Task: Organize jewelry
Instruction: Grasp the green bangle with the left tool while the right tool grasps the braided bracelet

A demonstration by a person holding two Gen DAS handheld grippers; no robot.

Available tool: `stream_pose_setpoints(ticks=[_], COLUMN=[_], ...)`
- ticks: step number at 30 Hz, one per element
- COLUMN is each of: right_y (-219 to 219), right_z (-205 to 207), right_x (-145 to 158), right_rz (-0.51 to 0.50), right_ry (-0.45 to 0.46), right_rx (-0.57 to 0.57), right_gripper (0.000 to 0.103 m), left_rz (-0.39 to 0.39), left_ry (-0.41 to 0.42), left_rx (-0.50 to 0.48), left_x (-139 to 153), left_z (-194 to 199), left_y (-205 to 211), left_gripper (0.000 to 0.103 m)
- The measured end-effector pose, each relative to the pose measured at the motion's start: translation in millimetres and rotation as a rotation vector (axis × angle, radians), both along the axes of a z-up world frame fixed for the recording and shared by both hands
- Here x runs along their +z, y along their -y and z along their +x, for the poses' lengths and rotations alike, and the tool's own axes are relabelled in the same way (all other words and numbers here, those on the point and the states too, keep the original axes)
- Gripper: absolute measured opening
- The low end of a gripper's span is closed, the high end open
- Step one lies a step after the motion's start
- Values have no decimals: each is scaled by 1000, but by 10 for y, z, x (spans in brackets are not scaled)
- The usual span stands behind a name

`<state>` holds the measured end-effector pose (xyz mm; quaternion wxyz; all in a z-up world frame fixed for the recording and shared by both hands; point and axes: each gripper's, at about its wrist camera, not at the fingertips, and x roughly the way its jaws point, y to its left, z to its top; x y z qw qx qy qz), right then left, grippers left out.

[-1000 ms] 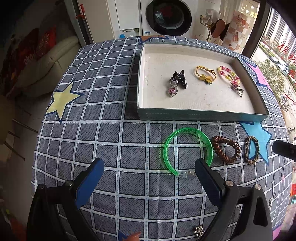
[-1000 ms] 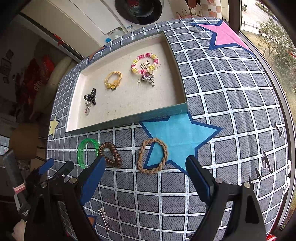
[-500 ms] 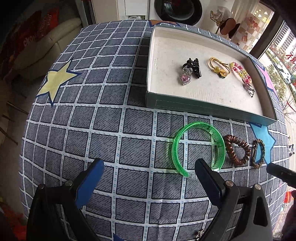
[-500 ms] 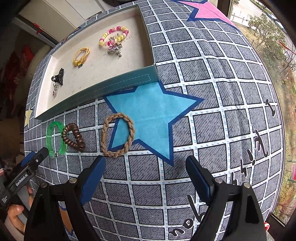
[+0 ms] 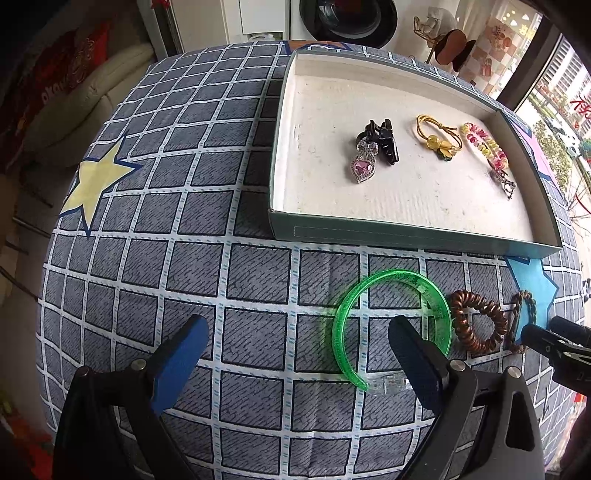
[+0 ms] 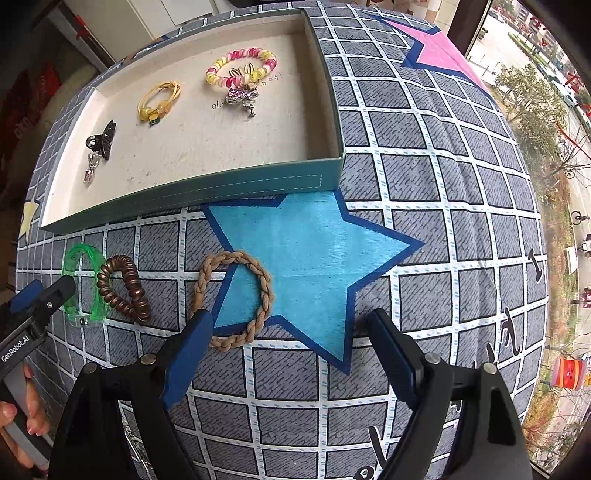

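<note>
**Two bracelets, two open grippers**

We hold both hand-held grippers wide and empty. The green bracelet [image 5: 391, 325] lies on the tabletop by our left hand-held gripper [image 5: 295, 350], rightward; the braided bracelet [image 6: 233, 299] touches the right hand-held gripper [image 6: 291, 343] left finger.

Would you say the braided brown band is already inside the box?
No, the braided brown band lies on the cloth in front of the box, partly over the blue star.

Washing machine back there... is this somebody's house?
Probably a home, yes: a front-loading washing machine stands past the table, a cream sofa sits beside it, and a big window looks onto a street.
</note>
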<state>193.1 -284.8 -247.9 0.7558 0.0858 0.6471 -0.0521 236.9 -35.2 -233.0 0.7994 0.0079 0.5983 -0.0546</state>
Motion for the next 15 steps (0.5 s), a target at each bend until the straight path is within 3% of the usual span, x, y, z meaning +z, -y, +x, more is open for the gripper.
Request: stream_pose_setpoints(ticks=[2,7,12,13,15], right_y=[-36,-356,-437,-452,-446], right_z=[22,180,177,141,106], right_x=[9,-14,-11,-10,23], right_rz=[-32,-91,-90,-91,-95], right_ry=[7,23,32,35,40], right_rx=[14,79,100,108,129], right_gripper=[76,61,53,49,39], left_rz=[0,10,13,12,3], left_ry=[-10,-12,17,19,23], left_rx=[-7,-26,-112,-127,-148], left_x=[-29,-84,-53,-48,-39], left_z=[21,73,43,41,42], left_y=[28,165,449,498,568], left_gripper=[94,90,62,59,42])
